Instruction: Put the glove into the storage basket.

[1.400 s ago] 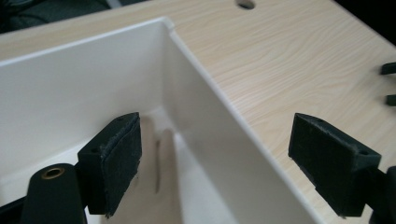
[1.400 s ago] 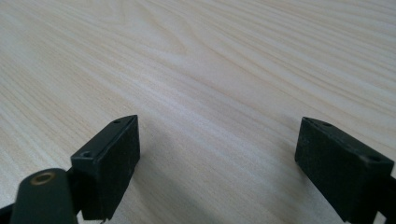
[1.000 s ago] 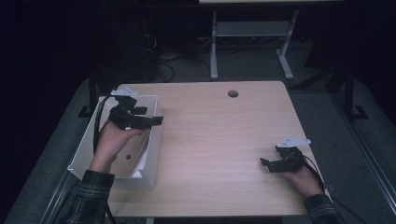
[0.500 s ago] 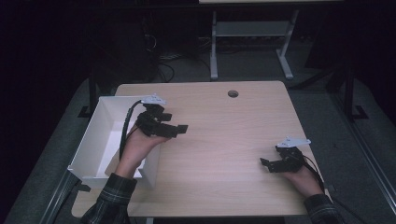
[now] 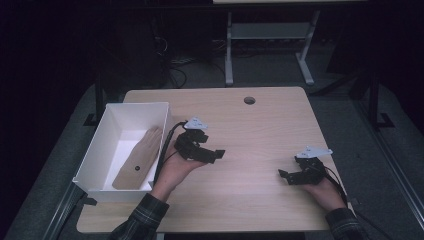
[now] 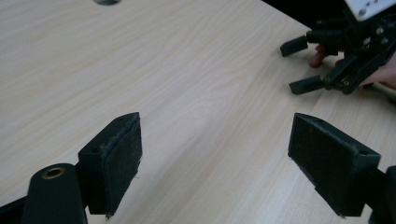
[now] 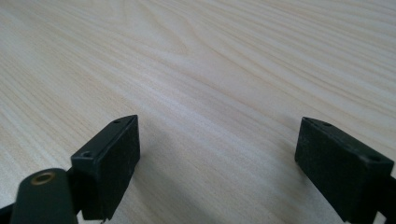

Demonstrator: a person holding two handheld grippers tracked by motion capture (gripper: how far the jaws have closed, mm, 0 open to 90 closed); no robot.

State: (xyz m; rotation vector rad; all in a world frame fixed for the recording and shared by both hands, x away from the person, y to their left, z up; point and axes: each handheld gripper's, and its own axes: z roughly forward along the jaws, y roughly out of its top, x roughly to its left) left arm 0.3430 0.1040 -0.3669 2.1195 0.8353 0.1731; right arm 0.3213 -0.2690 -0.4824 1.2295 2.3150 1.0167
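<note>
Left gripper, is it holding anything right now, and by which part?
Nothing. The left gripper has its jaws wide apart over the bare table, out of the white bin.

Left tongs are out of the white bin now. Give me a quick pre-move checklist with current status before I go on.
1. Left tongs open with nothing between the pads: ok.
2. Right tongs open, empty, over bare wood: ok.
3. Tan hand-shaped piece lies flat inside the white bin: ok.
4. Left tongs outside the bin wall, above the table: ok.
5. Gap between the two tongs, no contact: ok.
6. Cable of the left tongs near the bin rim, snag risk: cannot tell.
</note>
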